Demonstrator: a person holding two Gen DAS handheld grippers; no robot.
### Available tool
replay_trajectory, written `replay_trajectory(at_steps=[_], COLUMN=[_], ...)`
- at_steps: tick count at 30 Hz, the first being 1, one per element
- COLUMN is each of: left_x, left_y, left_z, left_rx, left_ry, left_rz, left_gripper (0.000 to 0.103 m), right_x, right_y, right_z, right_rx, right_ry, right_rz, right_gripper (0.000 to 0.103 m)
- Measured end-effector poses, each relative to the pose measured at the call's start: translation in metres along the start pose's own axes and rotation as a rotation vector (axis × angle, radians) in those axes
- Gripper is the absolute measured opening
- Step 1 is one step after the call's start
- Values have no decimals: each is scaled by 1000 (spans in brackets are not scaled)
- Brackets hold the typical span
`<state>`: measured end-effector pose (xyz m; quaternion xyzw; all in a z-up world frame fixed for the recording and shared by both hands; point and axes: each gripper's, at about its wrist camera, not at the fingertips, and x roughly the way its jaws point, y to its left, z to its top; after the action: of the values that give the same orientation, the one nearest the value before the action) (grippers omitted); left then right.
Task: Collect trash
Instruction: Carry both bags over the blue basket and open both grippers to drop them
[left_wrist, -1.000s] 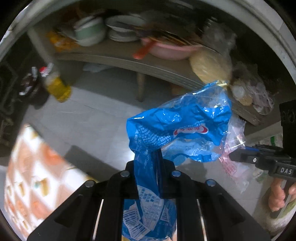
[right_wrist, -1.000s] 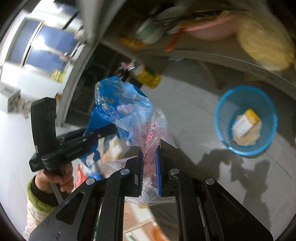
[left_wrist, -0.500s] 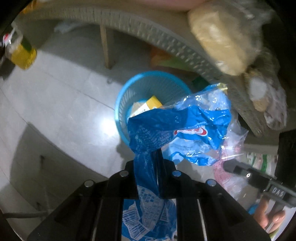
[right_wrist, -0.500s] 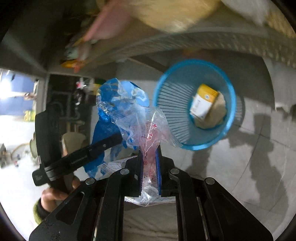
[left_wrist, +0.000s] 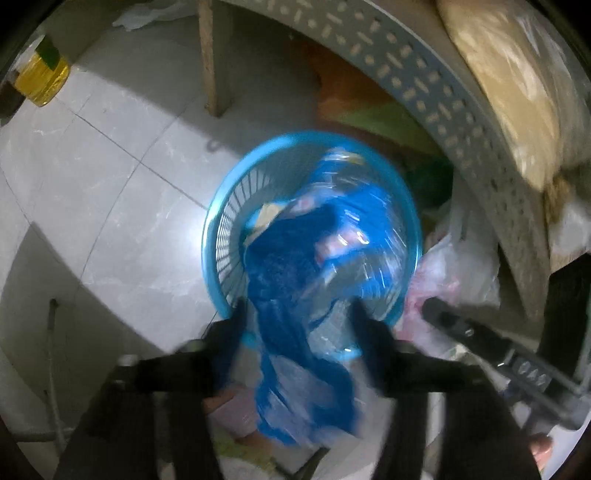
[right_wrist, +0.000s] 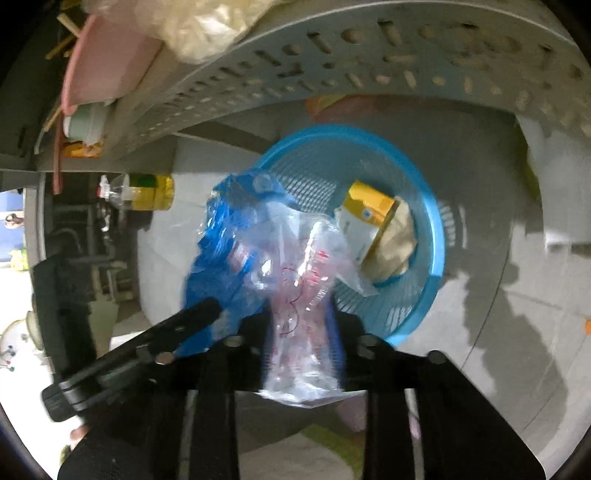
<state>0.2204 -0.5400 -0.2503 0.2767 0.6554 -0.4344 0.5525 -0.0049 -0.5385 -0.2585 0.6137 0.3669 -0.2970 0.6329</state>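
A round blue basket (left_wrist: 218, 236) stands on the tiled floor, right below both grippers. My left gripper (left_wrist: 297, 314) points down at it. Its jaws are opening wide, and the blue snack wrapper (left_wrist: 295, 273) hangs blurred and loose between them, over the basket. In the right wrist view my right gripper (right_wrist: 299, 319) has its jaws opening too. A clear plastic bag with red print (right_wrist: 295, 280) sits between them, no longer pinched. A yellow and white carton (right_wrist: 365, 218) and crumpled paper (right_wrist: 399, 240) lie in the basket (right_wrist: 436, 236).
A grey perforated shelf edge (left_wrist: 424, 96) overhangs the basket and carries a pale filled bag (left_wrist: 509, 85) and a pink bowl (right_wrist: 99, 62). A wooden leg (left_wrist: 210, 55), an oil bottle (left_wrist: 44, 81) and white plastic bags (left_wrist: 454, 266) stand around it.
Both grippers came down over the blue basket. Their jaws, pinched on the blue wrapper and the clear bag before, have parted, and the wrapper is slipping down.
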Motion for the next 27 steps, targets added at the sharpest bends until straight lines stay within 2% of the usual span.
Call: replay_trajectory(at_steps=[1, 3, 7, 11, 16, 23, 27], left_x=[-1, -6, -14, -28, -51, -113, -179], left_y=[-1, -4, -12, -16, -12, -9, -5], left_z=[4, 9, 13, 11, 7, -17, -52], left_rx=[-14, -20, -18, 10, -17, -4, 11], left_ry=[-23, -60, -100, -129, -169, -247, -450], left_rz=[3, -7, -53, -67, -94, -119, -106], left_gripper=[78, 81, 84, 85, 85, 85, 85], right_x=[2, 9, 15, 11, 6, 8, -2], right_y=[-1, -4, -14, -13, -7, -1, 6], right_z=[2, 6, 5, 2, 1, 2, -11], right_rx=[-2, -3, 3, -19, -43, -104, -148], right_ry=[-3, -8, -17, -41, -80, -101, -137], right_rz=[-5, -19, -43, -36, -21, -92, -116], right_gripper=[37, 44, 47, 52, 62, 64, 64])
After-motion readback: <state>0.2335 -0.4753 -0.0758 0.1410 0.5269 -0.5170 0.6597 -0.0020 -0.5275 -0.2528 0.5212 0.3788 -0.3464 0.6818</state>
